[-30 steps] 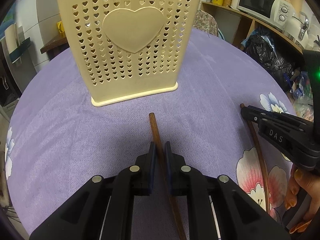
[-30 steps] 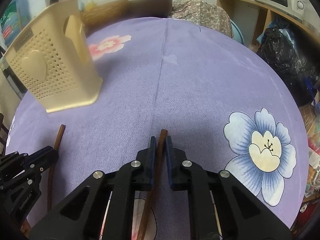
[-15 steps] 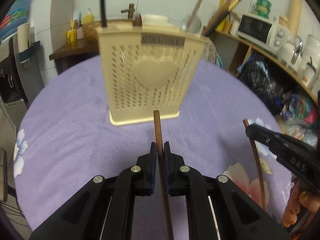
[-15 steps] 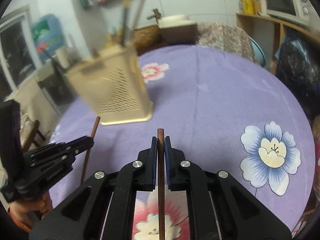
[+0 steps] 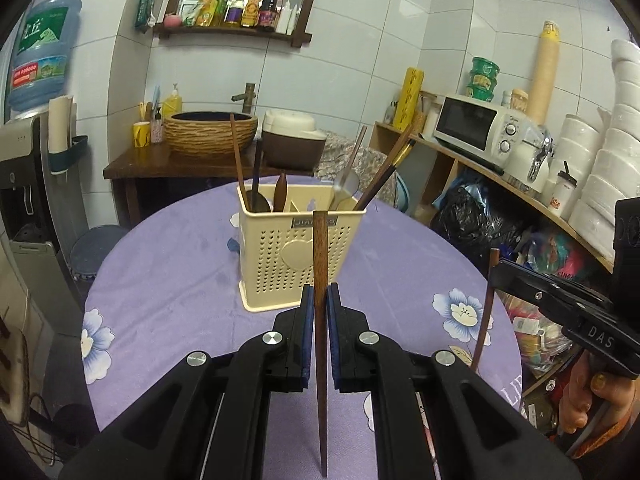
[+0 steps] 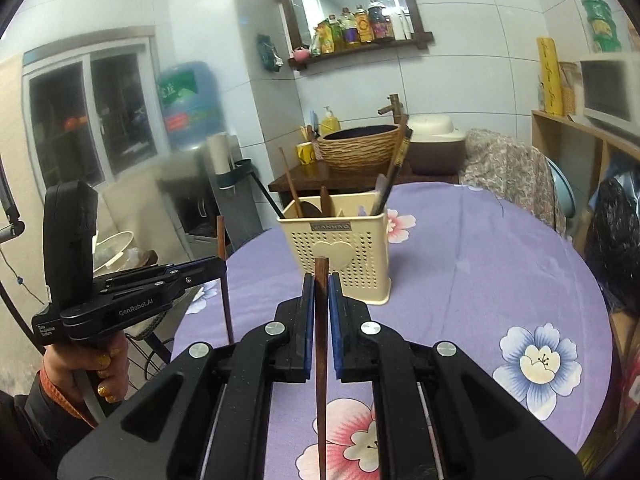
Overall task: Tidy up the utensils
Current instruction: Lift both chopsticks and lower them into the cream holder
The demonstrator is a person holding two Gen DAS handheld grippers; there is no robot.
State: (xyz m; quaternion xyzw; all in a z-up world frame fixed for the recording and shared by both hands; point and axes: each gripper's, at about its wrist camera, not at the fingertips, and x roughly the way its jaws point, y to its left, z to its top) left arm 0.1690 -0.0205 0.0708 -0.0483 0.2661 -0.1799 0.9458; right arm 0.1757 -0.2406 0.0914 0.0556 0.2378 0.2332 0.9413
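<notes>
1. Landmark: cream utensil holder (image 5: 301, 246) standing upright on the purple floral surface (image 5: 168, 280). It already holds a spoon and several sticks.
2. Left hand-held gripper (image 5: 320, 312): jaws clamped together on a dark wooden chopstick (image 5: 320, 264). The stick is upright, its long axis running straight up through the pads, top end level with the holder's rim.
3. Right hand-held gripper (image 6: 321, 304): also clamped on a second chopstick (image 6: 321, 320), likewise near vertical.
4. Key relation: the holder lies straight ahead of both grippers, beyond the fingertips, not touching. From the left wrist view the holder looks a bit closer, so I judge the left nearer, though it's marginal.
5. Pose: both grippers point slightly downward toward the holder, side by side, each visible at the edge of the other's view, well above the surface.
6. Next move, my guess: carry each stick over the holder's open top and lower its bottom end into a compartment. Sticks are already near vertical, so little reorientation is needed.
</notes>
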